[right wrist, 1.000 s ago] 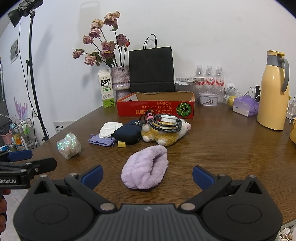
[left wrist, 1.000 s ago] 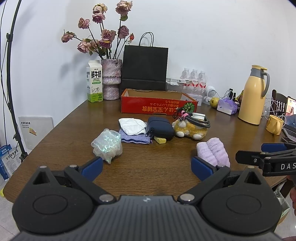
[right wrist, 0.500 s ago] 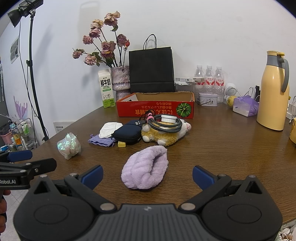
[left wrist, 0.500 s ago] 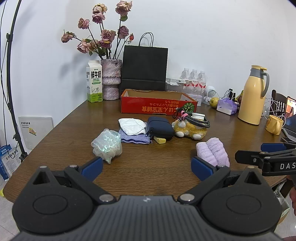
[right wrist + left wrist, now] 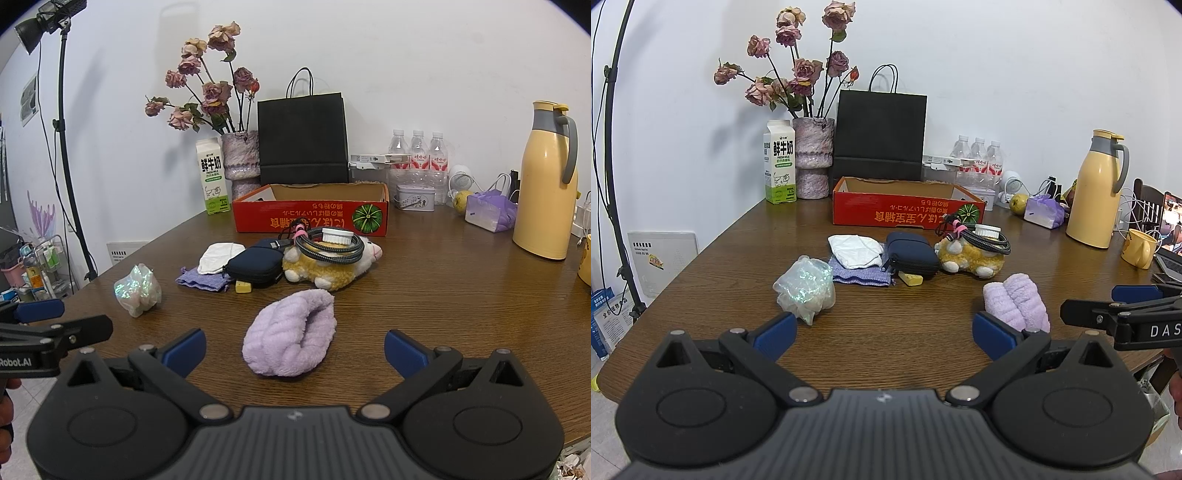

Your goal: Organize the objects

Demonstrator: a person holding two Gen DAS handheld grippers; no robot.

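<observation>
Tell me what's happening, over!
Both tongs, left and right, open, empty. Purple towel lies before right tongs. Nothing in the way.

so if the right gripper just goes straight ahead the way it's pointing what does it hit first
Most likely the rolled lavender towel, which lies on the table between the open fingers of the right gripper. Beyond it sits the plush toy. Height is hard to judge, so it might skim over the towel.

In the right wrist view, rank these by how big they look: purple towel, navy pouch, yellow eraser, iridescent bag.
1. purple towel, largest, though it lies nearest the camera.
2. navy pouch and iridescent bag: too alike to rank.
3. yellow eraser, clearly smallest.
</observation>
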